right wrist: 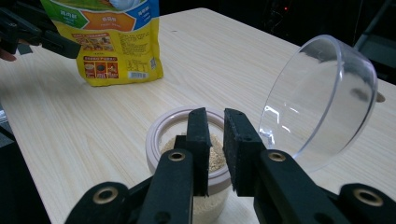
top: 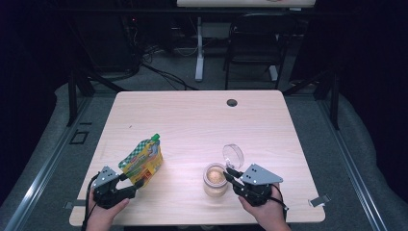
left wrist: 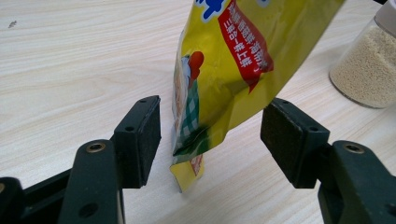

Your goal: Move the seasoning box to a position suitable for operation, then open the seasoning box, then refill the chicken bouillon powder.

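A yellow pouch (top: 142,160) with a green cap stands tilted at the table's front left. Its lower corner (left wrist: 189,163) hangs between the jaws of my left gripper (top: 131,180) (left wrist: 210,126), which is open, with both pads clear of the foil. A small jar of pale grains (top: 215,179) (right wrist: 161,133) stands at the front middle with its mouth uncovered. A clear domed lid (top: 233,155) (right wrist: 317,98) tilts up beside it. My right gripper (top: 228,174) (right wrist: 215,135) sits over the jar's rim, its jaws nearly together, and the lid's edge runs in behind the right jaw.
The wooden table (top: 202,120) has a dark cable hole (top: 232,102) near its far edge. A metal clip (top: 319,200) sticks out at the front right corner. Beyond the table are a black chair (top: 255,38), a white desk leg (top: 199,48) and floor cables.
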